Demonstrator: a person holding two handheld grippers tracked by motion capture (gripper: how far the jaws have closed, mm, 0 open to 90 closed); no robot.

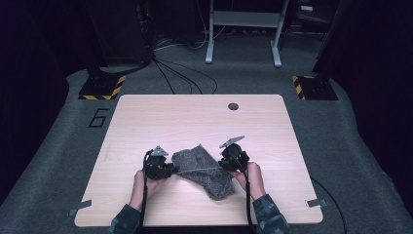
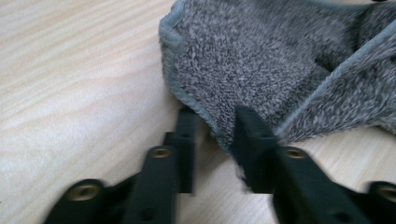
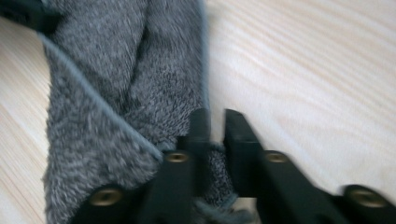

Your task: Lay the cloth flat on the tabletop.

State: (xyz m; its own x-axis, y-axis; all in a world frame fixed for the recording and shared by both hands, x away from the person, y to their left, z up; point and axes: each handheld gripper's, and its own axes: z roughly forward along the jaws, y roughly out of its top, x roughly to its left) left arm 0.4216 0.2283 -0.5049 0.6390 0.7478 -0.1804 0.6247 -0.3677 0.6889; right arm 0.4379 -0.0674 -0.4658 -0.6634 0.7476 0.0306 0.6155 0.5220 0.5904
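A grey towel (image 1: 203, 170) lies crumpled on the desk (image 1: 195, 122), near its front edge, between the two tongs. The left tongs (image 1: 171, 169) sit at the towel's left side; in the left gripper view (image 2: 215, 126) the jaws stand a little apart, one on each side of the hemmed corner, the cloth's edge lying in the gap between them. The right tongs (image 1: 225, 162) sit at the towel's right side; in the right gripper view (image 3: 215, 122) the jaws are nearly together, pinching a fold of the towel (image 3: 121, 102) with only a thin gap left. A hand (image 1: 254, 178) grips each tool from the near edge of the desk.
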